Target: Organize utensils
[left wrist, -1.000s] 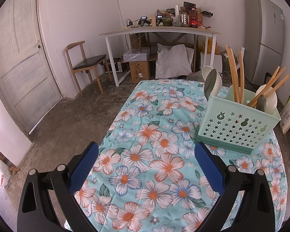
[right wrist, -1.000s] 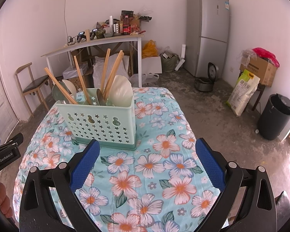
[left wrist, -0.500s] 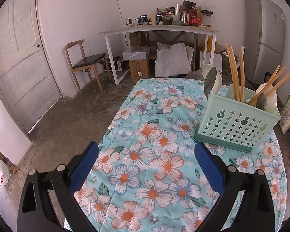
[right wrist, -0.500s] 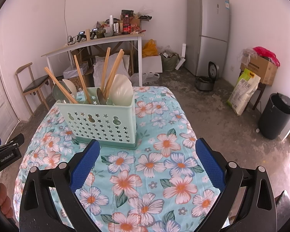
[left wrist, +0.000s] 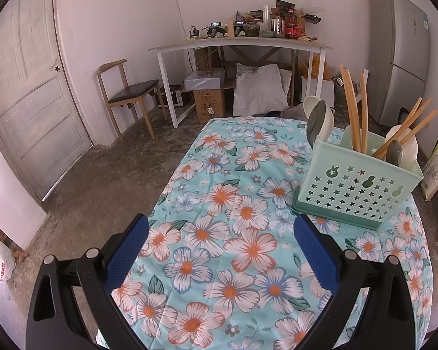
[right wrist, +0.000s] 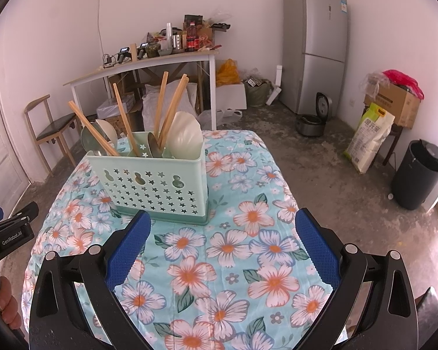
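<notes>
A mint-green utensil caddy (left wrist: 356,186) (right wrist: 157,186) with star cut-outs stands upright on the floral tablecloth (left wrist: 233,233) (right wrist: 233,248). It holds wooden chopsticks (left wrist: 354,110) (right wrist: 172,108), white spoons (right wrist: 184,137) and grey-green spoons (left wrist: 315,122). My left gripper (left wrist: 222,248) is open and empty, over the cloth to the left of the caddy. My right gripper (right wrist: 223,248) is open and empty, just in front of the caddy. The left gripper's body also shows at the left edge of the right wrist view (right wrist: 8,233).
The table is small with edges close on all sides. Beyond it stand a white desk (left wrist: 239,46) piled with clutter, a wooden chair (left wrist: 128,96), a door (left wrist: 23,102), a grey fridge (right wrist: 315,49), a black bin (right wrist: 417,175) and boxes (right wrist: 394,102).
Both grippers stay open and nearly still; the views have drifted only slightly. The caddy and its utensils have not moved.
</notes>
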The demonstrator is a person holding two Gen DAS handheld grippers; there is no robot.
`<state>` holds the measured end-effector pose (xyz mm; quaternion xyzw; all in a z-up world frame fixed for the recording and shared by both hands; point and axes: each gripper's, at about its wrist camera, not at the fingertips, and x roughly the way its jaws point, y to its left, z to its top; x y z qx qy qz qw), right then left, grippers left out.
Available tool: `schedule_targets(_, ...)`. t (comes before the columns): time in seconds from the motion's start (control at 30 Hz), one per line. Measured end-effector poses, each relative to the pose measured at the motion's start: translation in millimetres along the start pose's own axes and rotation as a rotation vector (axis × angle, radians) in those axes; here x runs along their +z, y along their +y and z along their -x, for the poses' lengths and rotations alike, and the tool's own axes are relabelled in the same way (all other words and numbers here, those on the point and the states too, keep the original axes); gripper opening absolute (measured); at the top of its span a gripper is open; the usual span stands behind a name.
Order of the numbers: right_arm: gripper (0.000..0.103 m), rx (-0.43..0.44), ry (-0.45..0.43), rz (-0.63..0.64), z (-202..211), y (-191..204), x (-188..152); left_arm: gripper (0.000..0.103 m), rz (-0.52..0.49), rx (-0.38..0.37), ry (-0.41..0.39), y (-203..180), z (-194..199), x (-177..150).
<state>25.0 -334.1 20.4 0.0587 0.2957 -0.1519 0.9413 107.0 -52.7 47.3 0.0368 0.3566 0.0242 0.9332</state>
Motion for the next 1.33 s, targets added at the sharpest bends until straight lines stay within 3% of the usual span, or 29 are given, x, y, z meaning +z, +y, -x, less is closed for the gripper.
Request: schedule_targets(1.33,0.095,0.012,0.003,0.0,-0.3,-1.1,1.1,0.097,-0.005,-0.009,0.013,-3.5,-0.8,-2.0)
